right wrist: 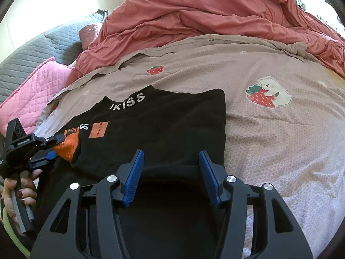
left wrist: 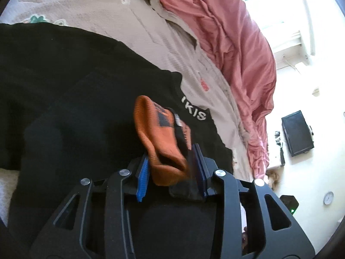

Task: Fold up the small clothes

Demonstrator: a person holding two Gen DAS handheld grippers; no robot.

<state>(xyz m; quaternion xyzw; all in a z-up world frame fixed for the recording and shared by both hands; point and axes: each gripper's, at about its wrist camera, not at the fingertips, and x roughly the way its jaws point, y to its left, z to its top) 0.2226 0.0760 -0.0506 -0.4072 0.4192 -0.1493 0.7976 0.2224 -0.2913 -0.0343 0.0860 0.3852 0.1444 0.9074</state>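
1. The black shirt [right wrist: 155, 129] lies partly folded on the bed's beige sheet [right wrist: 269, 140], near the red blanket [right wrist: 204, 15].
2. The left gripper [left wrist: 171, 168] is clamped on the shirt's orange cuff [left wrist: 160, 142], lifting it over the shirt.
3. The right gripper [right wrist: 170, 172] is spread wide, holding nothing, above the shirt's near edge.
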